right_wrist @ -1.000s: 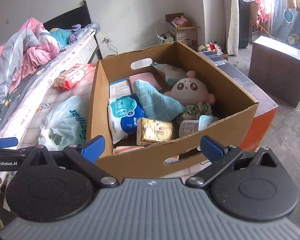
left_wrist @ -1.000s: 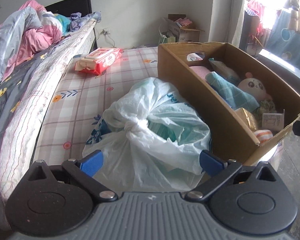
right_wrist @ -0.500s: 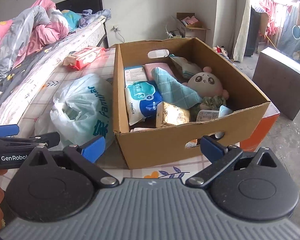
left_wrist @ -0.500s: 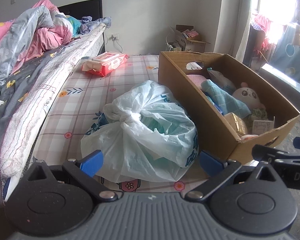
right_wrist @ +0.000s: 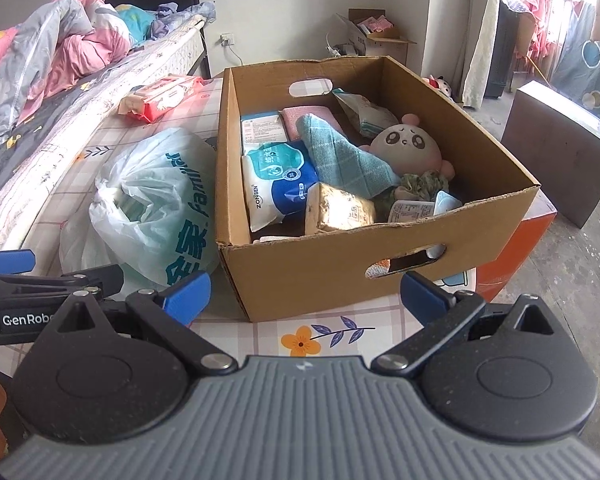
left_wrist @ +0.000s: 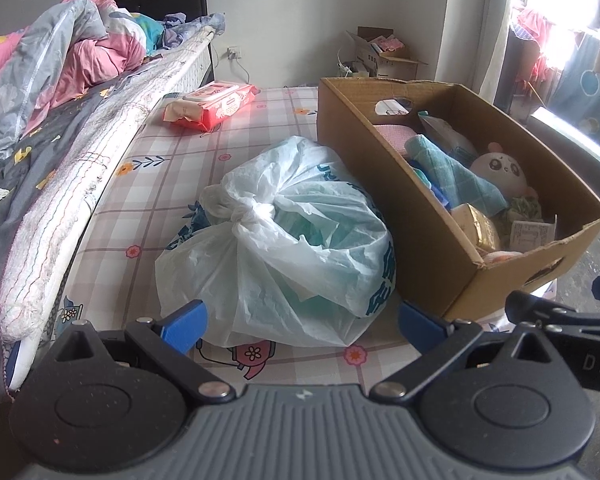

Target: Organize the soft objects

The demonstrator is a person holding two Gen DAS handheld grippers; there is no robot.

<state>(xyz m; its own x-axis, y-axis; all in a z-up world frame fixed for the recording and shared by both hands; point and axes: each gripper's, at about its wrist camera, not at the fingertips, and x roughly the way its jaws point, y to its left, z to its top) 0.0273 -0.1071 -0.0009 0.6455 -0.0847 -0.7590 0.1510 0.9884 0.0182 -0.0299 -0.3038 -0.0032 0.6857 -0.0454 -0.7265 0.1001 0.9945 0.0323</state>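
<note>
A knotted white plastic bag lies on the checked sheet, touching the left wall of a cardboard box. Inside the box are a pink panda plush, a teal cloth, a blue-white tissue pack, a gold packet and other soft packs. My left gripper hovers open just in front of the bag, nothing between its fingers. Before the box's near wall, my right gripper is open and empty too.
A red wipes pack lies farther back on the sheet. A mattress edge with a pink and grey quilt rises on the left. An orange box sits under the carton's right side, a dark cabinet beyond it.
Both grippers have pulled back from the bag and the box, so more of the checked sheet shows in front. Both stayed open. Bag and box have not moved.
</note>
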